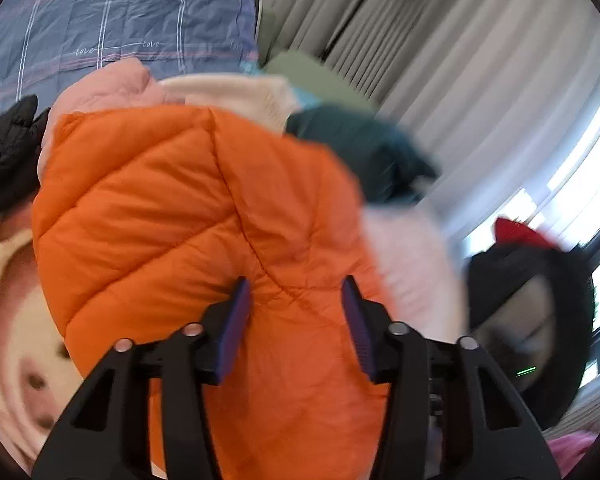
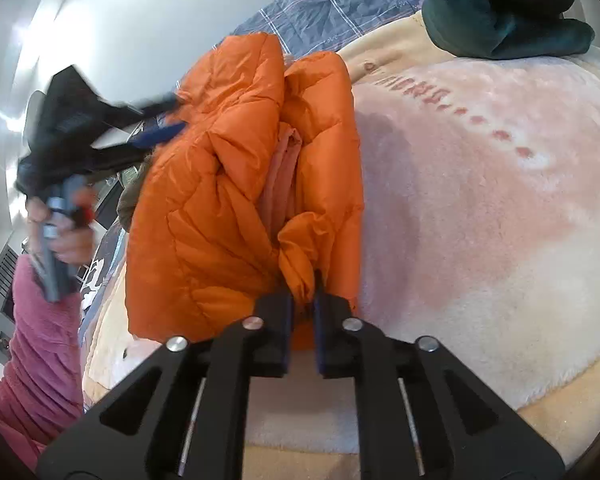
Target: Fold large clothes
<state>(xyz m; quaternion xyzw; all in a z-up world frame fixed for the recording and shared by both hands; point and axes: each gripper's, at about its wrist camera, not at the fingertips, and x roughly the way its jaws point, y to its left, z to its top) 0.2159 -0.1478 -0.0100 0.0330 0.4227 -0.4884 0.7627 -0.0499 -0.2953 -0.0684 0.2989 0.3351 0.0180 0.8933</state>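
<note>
Here, in the left wrist view, the left gripper (image 1: 296,300) hovers with jaws spread over the orange puffer jacket (image 1: 180,208), heaped on the bed. In the right wrist view, the right gripper (image 2: 303,312) pinches the jacket's lower edge; open pink blanket (image 2: 480,200) lies alongside.

The jacket (image 2: 228,184) lies bunched on the blanket (image 2: 480,208), toward its left side in the right wrist view. A folded garment (image 2: 500,12) sits on the blanket's far right corner, well apart. Behind both lies the plaid bedding (image 2: 340,12). The right gripper (image 2: 304,308) is at the jacket's near edge; the left gripper (image 2: 160,120) at its far left.
</note>
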